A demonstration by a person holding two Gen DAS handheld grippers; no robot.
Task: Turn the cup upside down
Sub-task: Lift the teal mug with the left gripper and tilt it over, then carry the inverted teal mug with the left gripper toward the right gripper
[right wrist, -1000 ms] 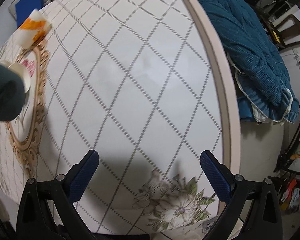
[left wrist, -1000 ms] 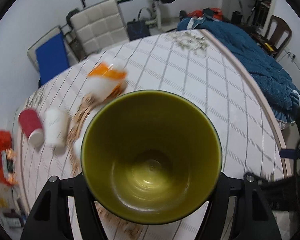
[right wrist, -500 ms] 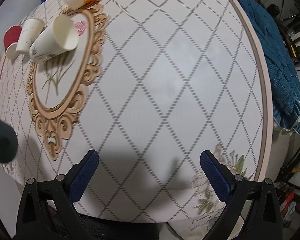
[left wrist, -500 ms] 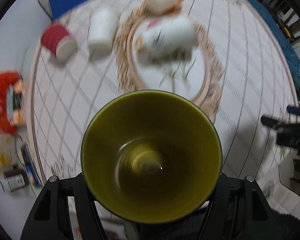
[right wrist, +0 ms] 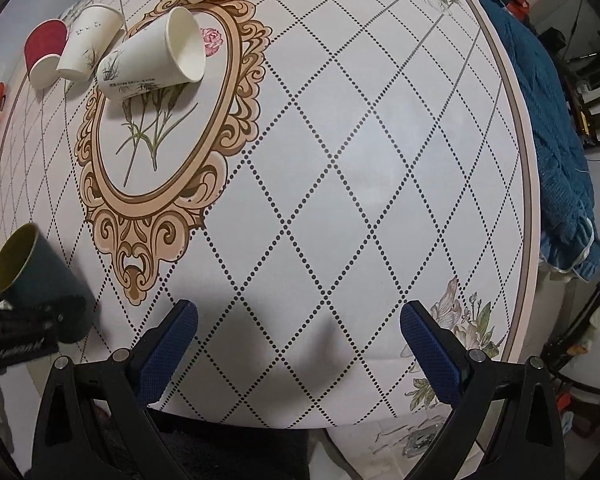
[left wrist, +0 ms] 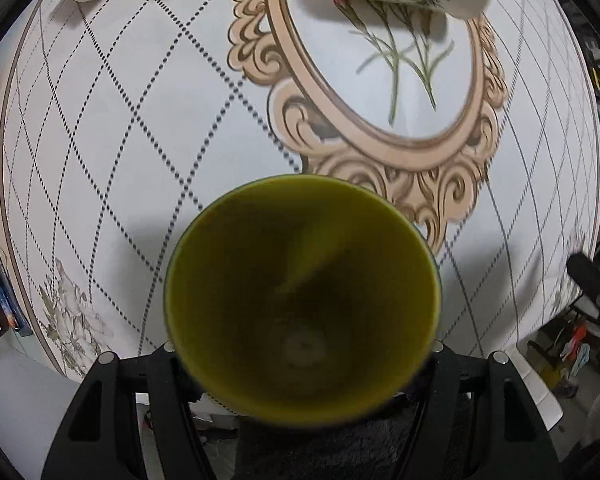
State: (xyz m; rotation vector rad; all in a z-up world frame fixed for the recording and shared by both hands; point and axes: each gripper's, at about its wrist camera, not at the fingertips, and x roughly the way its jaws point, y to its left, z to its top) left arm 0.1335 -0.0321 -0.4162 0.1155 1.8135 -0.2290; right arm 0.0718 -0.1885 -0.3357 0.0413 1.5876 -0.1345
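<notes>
You're in a lived-in home room: a round table [right wrist: 380, 160] under a printed floral cloth, a blue quilted blanket [right wrist: 548, 120] heaped just past its right edge, paper cups [right wrist: 152, 60] lying near the far left edge, and household clutter on the floor around it

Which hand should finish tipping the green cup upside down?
Left. The left gripper already clamps the green cup, mouth tilted toward the tablecloth. The right gripper is open, holding nothing, away from the cup.

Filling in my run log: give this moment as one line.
left gripper: shut on cup, tilted above table | right gripper: open, empty
</notes>
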